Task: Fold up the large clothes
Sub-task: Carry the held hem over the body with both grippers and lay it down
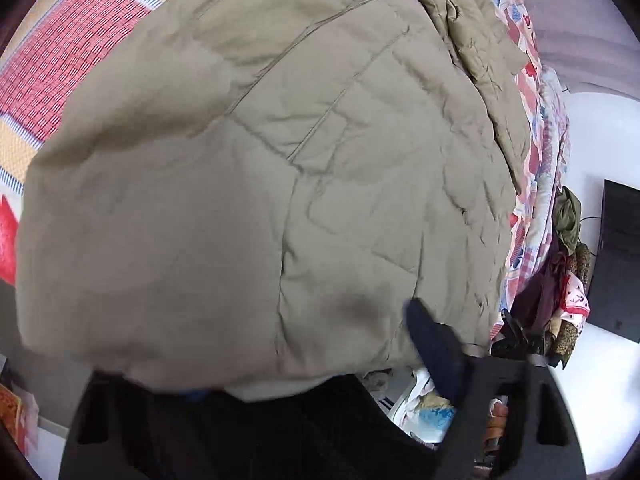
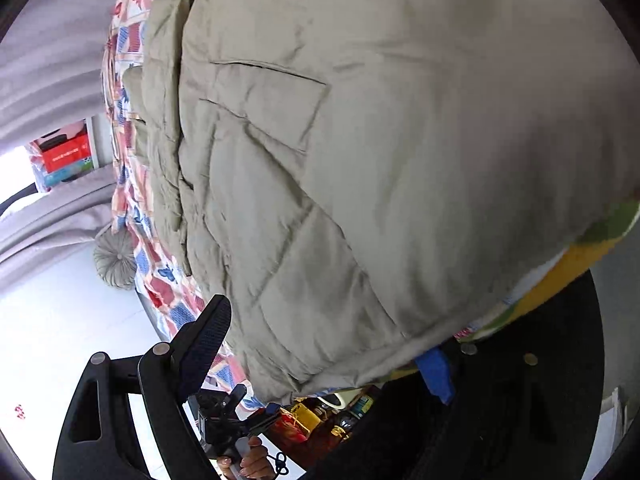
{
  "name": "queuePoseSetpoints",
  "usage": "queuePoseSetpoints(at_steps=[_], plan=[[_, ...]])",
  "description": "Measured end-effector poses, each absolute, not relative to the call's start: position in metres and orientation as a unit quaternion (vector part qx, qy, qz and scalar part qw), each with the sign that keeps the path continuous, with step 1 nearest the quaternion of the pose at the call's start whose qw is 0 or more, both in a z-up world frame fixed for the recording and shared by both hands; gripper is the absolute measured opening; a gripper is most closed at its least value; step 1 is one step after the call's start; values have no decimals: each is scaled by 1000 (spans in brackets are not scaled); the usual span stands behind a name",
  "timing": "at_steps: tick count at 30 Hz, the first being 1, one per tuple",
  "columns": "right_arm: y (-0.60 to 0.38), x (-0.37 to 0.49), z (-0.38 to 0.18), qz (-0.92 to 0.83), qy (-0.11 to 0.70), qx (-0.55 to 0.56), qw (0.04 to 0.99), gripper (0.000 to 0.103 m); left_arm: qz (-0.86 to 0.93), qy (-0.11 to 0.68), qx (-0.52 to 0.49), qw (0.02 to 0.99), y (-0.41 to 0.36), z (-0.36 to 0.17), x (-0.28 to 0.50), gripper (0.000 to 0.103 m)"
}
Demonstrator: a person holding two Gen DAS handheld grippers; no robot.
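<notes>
khaki quilted coat fills both wrist views, lying spread on a bed covered with a red, blue and yellow patterned sheet. its stitched panels and a slit pocket show plainly, and a folded part of it is bunched along the far side.

the left tool sits at the coat's near hem. its right finger lies against the top of the fabric at the edge; the other finger is hidden under the hem, so the hem is between the two, but i cannot tell whether they press on it.

the right tool is at the other end of the same hem. its left finger stands just beside the coat's edge in the open air, while a blue pad of the other finger peeks out below the cloth. the jaws stand wide, released, with the hem lying between them.

below the right tool a hand grips the handle of the other tool. a round grey cushion rests on the floor beside the bed, and a heap of dark clothes lies past the bed's edge in the left view.
</notes>
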State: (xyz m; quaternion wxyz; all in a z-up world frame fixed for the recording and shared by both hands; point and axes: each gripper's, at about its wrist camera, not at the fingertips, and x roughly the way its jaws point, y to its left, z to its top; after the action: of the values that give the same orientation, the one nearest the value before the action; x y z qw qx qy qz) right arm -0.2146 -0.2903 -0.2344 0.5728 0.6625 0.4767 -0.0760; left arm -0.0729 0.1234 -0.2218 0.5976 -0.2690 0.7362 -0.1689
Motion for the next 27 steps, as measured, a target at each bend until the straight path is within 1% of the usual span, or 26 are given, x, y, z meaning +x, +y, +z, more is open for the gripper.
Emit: queuePoseSetpoints(at_steps=[1, 2, 3, 4, 5, 6, 7, 8, 9, 10, 13, 19, 27], plan=[[-289, -212, -234, -72, 477, 665, 571, 88, -174, 736, -266, 598, 122, -221, -71, 49], [-288, -210, -234, -69, 477, 667, 568, 88, -182, 735, -261, 599, 119, -219, -70, 27], [-288, -208, -234, -67, 478, 670, 565, 88, -189, 734, -256, 600, 118, -216, -67, 21], [-287, -207, -233, -66, 479, 672, 562, 88, -192, 731, -252, 604, 116, -213, -65, 20], [-288, -206, -232, -68, 479, 672, 561, 86, -195, 728, -249, 608, 116, -209, -61, 15], [-288, -205, -231, -69, 478, 672, 561, 79, -197, 725, -246, 612, 121, -206, -58, 14], [-289, -205, -230, -73, 481, 670, 561, 61, -199, 721, -243, 617, 120, -201, -55, 14], [-293, -207, -230, -79, 487, 666, 559, 49, -201, 718, -239, 623, 120, -197, -53, 14], [-295, -207, -230, -85, 494, 662, 558, 26, -203, 713, -234, 629, 121, -191, -50, 14], [-297, -208, -229, -87, 496, 659, 559, 14, -206, 709, -230, 634, 121, -186, -48, 14], [-299, -202, -216, -82, 503, 633, 583, 10, -223, 690, -212, 656, 118, -164, -38, 14], [-304, -167, -166, -60, 524, 535, 660, 9, -258, 640, -185, 700, 106, -114, -6, 14], [-321, -91, -84, -41, 486, 417, 767, 9, -282, 553, -161, 767, 80, -51, 66, 14]])
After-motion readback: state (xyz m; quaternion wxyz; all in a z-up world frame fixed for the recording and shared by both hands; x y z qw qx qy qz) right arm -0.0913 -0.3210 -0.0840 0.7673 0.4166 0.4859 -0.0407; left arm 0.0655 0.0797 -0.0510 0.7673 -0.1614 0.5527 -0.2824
